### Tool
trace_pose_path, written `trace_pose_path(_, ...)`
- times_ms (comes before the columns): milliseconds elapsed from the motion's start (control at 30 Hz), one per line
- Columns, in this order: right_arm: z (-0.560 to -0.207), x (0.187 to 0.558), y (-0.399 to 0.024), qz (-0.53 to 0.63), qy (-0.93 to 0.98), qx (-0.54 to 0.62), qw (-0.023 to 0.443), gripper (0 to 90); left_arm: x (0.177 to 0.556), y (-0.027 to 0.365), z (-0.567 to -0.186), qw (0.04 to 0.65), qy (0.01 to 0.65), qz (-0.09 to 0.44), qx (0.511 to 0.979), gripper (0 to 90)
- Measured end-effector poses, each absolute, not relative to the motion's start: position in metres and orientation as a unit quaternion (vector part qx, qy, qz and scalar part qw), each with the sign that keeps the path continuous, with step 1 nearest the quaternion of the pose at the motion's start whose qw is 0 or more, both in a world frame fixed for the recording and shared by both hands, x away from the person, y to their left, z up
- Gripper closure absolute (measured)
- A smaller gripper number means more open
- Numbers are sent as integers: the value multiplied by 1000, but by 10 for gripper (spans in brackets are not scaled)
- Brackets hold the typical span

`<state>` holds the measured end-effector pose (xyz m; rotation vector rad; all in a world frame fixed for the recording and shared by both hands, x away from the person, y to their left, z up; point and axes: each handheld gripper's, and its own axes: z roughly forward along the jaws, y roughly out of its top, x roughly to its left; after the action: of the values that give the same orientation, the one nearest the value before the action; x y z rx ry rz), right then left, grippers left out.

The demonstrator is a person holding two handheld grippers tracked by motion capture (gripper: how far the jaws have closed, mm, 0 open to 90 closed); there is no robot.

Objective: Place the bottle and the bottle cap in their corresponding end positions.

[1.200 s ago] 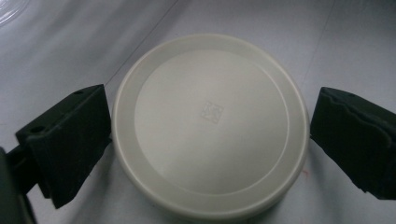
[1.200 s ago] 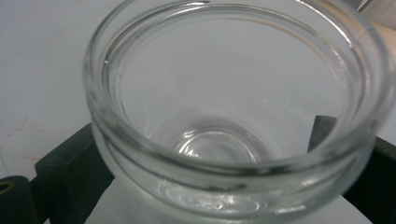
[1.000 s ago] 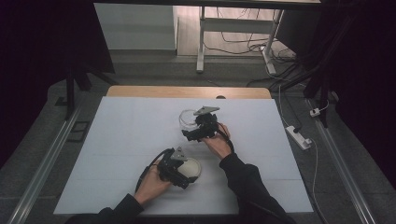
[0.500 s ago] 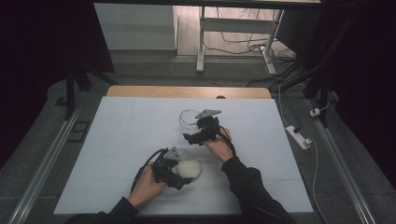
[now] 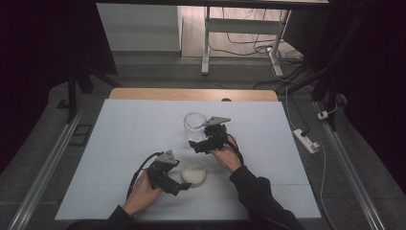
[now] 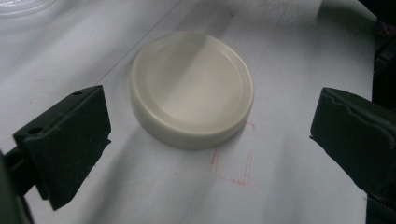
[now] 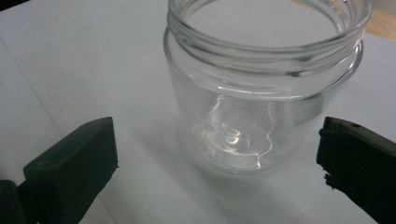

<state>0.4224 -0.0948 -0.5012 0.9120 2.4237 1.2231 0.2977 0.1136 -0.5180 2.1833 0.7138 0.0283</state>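
Your left gripper sat wide open by the lid; right gripper gaped open at the jar.

Cream lid, clear glass jar, white table.

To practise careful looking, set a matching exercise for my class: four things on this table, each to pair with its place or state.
1. glass jar
2. cream lid
3. left gripper
4. right gripper

a. open, jaws either side of the jar
b. upright, uncapped
c. flat on the white table cover
d. open, jaws either side of the lid

Pairs: 1-b, 2-c, 3-d, 4-a
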Motion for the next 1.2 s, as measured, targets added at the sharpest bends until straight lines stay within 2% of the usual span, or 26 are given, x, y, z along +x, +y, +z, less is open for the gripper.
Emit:
trace_pose_path(400,-495,405,-102,424,846,301,118,0,289,131,-514,405,286,18,868,0)
trace_pose_path(1200,-482,369,-127,427,850,286,117,0,270,171,-507,400,322,38,857,0)
